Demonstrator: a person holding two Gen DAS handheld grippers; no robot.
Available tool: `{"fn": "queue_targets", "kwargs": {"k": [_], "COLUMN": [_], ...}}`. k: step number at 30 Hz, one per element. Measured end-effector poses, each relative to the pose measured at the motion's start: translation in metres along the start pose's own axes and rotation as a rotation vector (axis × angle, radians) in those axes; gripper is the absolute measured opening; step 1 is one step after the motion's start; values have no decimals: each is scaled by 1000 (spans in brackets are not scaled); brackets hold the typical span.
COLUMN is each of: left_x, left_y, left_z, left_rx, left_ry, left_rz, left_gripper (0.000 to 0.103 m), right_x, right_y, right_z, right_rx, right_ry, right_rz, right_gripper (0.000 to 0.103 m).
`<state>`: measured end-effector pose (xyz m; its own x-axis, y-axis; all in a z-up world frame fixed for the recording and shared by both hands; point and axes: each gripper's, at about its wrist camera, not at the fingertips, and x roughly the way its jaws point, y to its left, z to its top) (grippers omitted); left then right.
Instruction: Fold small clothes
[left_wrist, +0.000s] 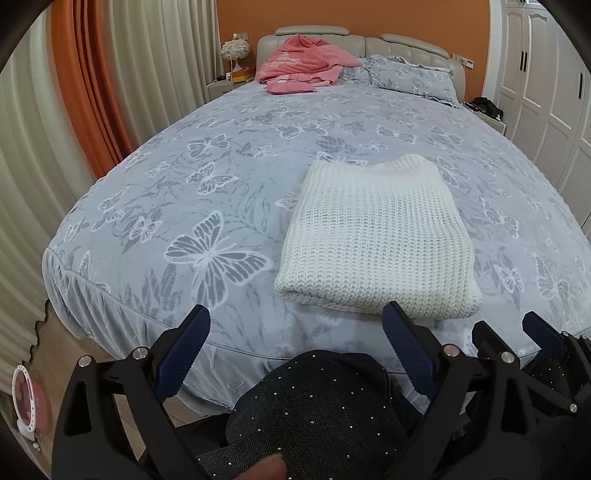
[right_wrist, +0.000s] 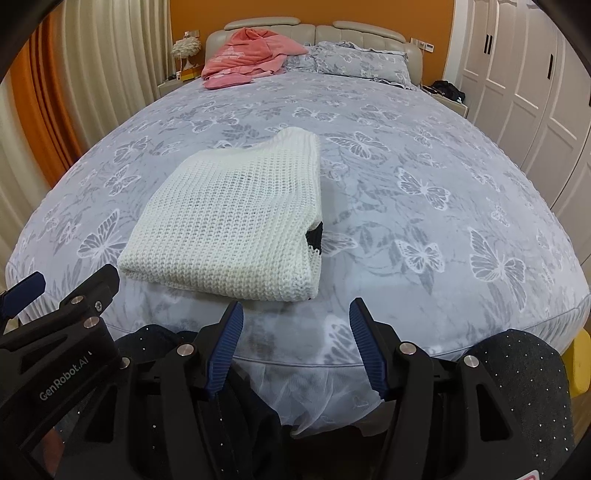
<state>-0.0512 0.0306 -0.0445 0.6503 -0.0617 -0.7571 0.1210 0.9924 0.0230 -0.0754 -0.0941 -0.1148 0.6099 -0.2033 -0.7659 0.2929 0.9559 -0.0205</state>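
A chunky white knitted sweater (left_wrist: 376, 240) (right_wrist: 232, 225) lies folded into a flat rectangle near the bed's near edge.

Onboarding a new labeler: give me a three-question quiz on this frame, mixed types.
1. True or false: the white knit sweater lies folded on the bed.
2. The left gripper fingers are: A) shut on the sweater, B) open, C) out of view.
3. Fill in: the pink garment is heaped by the ____.

Key: 1 true; 2 B; 3 headboard.
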Motion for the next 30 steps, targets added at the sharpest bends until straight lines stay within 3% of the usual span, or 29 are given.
{"fn": "queue_targets", "kwargs": {"k": [30], "left_x": [-4], "left_y": [1], "left_z": [0], "left_rx": [4], "left_ry": [-10], "left_rz": [62], "left_gripper": [96], "right_x": [-2], "right_y": [1], "right_z": [-2], "right_rx": [9], "right_ry": [-2], "right_rz": [-6], "right_gripper": [59]}}
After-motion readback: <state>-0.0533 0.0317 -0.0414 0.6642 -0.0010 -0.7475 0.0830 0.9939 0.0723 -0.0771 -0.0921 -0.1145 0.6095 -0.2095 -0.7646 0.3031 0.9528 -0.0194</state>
